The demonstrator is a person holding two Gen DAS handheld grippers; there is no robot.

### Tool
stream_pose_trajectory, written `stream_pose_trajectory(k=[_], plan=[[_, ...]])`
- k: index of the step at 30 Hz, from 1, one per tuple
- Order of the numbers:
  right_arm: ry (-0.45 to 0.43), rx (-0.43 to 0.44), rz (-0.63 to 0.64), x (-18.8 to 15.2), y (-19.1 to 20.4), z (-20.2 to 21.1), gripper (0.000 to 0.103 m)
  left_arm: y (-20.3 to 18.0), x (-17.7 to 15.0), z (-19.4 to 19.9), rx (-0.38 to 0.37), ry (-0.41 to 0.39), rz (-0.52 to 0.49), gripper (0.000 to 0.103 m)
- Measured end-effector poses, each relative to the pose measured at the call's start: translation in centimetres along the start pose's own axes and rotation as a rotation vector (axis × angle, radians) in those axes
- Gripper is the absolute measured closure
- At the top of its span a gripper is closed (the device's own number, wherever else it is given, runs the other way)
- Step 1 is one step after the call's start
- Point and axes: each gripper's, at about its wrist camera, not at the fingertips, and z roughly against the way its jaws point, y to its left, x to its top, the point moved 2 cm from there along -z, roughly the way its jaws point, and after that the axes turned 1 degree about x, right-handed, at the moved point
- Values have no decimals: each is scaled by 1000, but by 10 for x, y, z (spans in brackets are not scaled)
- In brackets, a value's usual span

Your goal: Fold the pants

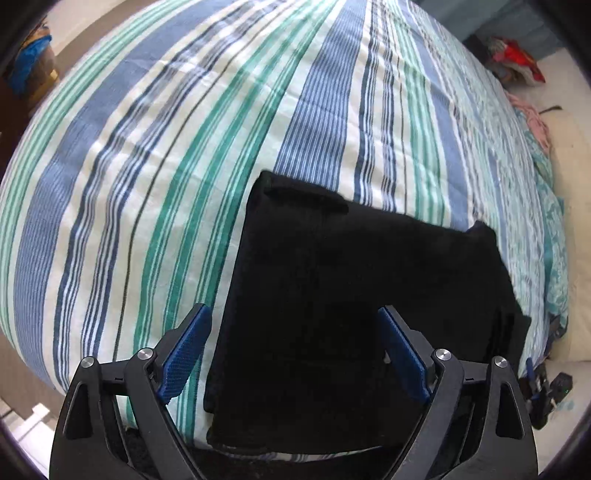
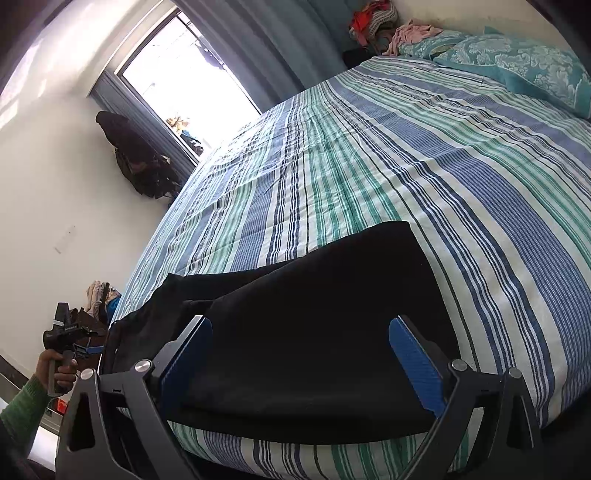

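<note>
The black pants point(image 1: 351, 295) lie folded into a thick rectangle on the striped bedspread point(image 1: 184, 147), close to the bed's near edge. My left gripper point(image 1: 293, 310) hangs over their near half, pointing steeply down, jaws wide open and its blue pads point(image 1: 186, 350) off the cloth. In the right wrist view the same pants point(image 2: 314, 295) fill the gap of my right gripper point(image 2: 301, 323), which is open too, its pads point(image 2: 413, 362) standing on either side and pressing nothing. A hand in a green sleeve point(image 2: 22, 410) holds the left gripper point(image 2: 70, 332) beyond the pants' left end.
The striped bed point(image 2: 406, 166) stretches far beyond the pants. Teal pillows point(image 2: 517, 62) and a heap of clothes point(image 2: 373, 18) lie at its far end. A bright window point(image 2: 192, 74) and dark hanging clothes point(image 2: 136, 158) are on the left wall.
</note>
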Motion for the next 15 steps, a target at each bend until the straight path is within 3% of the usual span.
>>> stream_pose_trajectory(k=[1,2,8,10,11,12,15], plan=[[6,-1,11,-1,2,-2,7,-1,-2,-19,36,57,-13,0],[13,-1,23,-1,4,-4,7,-1,-3,-29,52,63,-14,0],[19,5,59,-4,9,-6,7,-5,-18,-27,64,-15,9,0],[16,9,48,-3,8,-7,7,-9,-22,-22,53,-21,5,14],[12,9,42,-2,7,-6,7,-14,-23,-15,22,-30,3,37],[7,12,36,0,5,-6,7,-17,-27,-9,20,-38,11,52],[-13,22,11,3,2,-2,7,-22,-41,10,27,-81,50,79]])
